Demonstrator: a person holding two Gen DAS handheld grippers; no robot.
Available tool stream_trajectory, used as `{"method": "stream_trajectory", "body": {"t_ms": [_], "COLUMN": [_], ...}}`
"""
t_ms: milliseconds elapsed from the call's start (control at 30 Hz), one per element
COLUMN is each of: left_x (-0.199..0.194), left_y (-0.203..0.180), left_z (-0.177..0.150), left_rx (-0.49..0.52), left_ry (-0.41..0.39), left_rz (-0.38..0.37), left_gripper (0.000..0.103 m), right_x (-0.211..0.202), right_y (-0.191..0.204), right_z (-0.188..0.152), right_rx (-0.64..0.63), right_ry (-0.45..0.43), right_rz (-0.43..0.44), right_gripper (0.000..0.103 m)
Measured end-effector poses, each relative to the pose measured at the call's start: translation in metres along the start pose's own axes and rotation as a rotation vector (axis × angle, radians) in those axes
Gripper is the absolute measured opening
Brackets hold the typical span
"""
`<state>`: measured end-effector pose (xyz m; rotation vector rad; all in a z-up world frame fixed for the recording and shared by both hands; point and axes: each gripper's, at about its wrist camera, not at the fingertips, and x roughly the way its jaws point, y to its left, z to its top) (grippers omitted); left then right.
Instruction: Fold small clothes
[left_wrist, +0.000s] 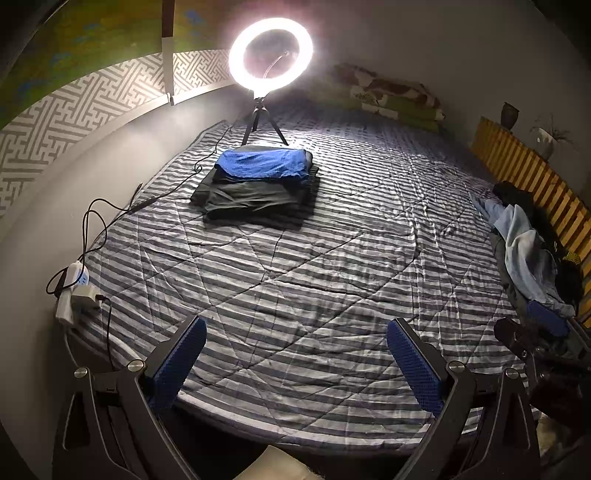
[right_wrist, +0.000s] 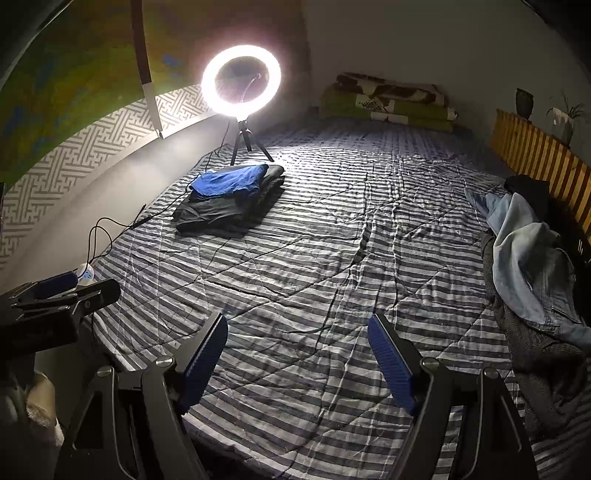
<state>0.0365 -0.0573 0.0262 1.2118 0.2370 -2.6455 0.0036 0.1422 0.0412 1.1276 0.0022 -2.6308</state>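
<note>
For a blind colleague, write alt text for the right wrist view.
Open right gripper with blue-padded fingers above a striped quilted bedspread. Folded dark clothes topped by blue cloth lie beside a glowing ring light; unfolded pale denim garments are heaped right.

Pile of unfolded clothes (right_wrist: 532, 258) at the bed's right side: cut off by the frame edge in the right wrist view; its dark items merge in shadow and cannot be told apart. Folded stack (left_wrist: 258, 184): lower dark garments indistinguishable in number beneath the blue one. Ring light (left_wrist: 270, 55): centre washed out by glare. Power strip (left_wrist: 72, 291): partly hidden by plugs.
</note>
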Motion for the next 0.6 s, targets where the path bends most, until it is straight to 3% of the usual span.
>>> {"method": "stream_trajectory", "body": {"t_ms": [600], "left_x": [0.013], "left_y": [-0.001], "left_z": [0.001], "left_rx": [0.005], "left_ry": [0.008], "left_rz": [-0.001], "left_gripper": [0.102], "right_x": [0.008], "right_y": [-0.003], "right_z": [-0.002], "right_rx": [0.013], "right_ry": [0.017], "right_rz": [-0.002], "right_gripper": [0.075]}}
